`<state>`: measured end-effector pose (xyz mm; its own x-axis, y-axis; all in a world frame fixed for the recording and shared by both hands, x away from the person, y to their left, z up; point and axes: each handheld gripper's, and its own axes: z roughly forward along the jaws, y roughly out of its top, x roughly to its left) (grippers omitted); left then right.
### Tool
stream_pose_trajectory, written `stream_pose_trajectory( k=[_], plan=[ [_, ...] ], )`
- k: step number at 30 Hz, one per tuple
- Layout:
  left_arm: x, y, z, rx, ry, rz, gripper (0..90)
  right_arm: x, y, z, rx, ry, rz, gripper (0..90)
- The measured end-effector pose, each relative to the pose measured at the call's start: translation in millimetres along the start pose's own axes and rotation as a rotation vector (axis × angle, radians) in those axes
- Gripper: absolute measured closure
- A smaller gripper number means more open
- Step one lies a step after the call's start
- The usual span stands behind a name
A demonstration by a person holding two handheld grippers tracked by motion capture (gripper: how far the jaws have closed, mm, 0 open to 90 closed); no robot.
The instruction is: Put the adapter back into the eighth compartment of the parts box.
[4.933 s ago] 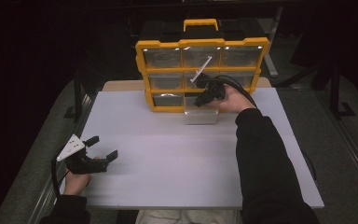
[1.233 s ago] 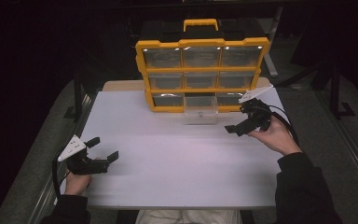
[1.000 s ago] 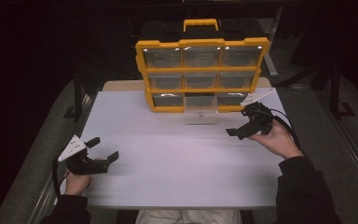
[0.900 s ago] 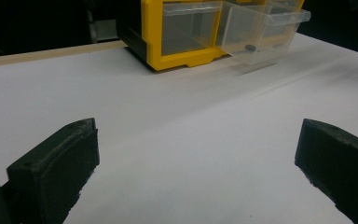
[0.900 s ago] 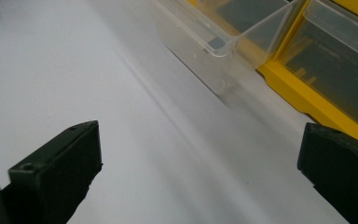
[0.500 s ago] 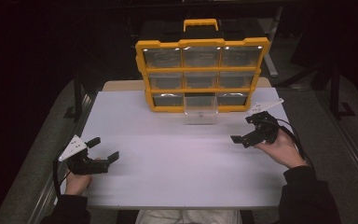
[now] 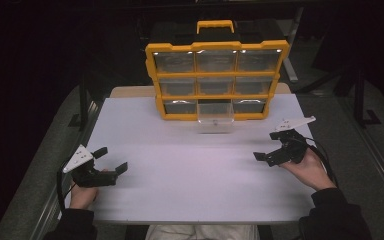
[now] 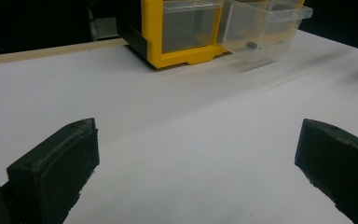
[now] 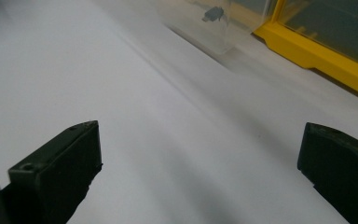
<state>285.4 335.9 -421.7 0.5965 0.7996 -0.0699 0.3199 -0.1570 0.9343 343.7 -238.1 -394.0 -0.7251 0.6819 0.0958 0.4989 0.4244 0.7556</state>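
The yellow organizer (image 7: 217,80) stands at the far edge of the white table (image 7: 190,175), its bottom middle drawer (image 7: 216,116) pulled out so a small dark part (image 8: 251,45) inside is reachable. Both the left gripper (image 7: 111,161) and the right gripper (image 7: 270,148) rest wide open and empty, well apart from the drawer, likely parked between steps.

Place: a dim recording lab or workshop is suggested.
Far centre: a yellow parts organiser (image 7: 217,80) is stood.
Near: a white table (image 7: 190,185) is lit.
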Motion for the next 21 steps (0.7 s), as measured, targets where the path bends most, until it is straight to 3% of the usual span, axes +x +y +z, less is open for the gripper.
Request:
stream_pose_trajectory(
  k=[21],
  plan=[
    [-0.4, 0.2, -0.3, 0.003, 0.001, 0.005, 0.0, 7.6, -37.0, -4.4, -0.047, -0.047, 0.022, 0.0]
  ],
)
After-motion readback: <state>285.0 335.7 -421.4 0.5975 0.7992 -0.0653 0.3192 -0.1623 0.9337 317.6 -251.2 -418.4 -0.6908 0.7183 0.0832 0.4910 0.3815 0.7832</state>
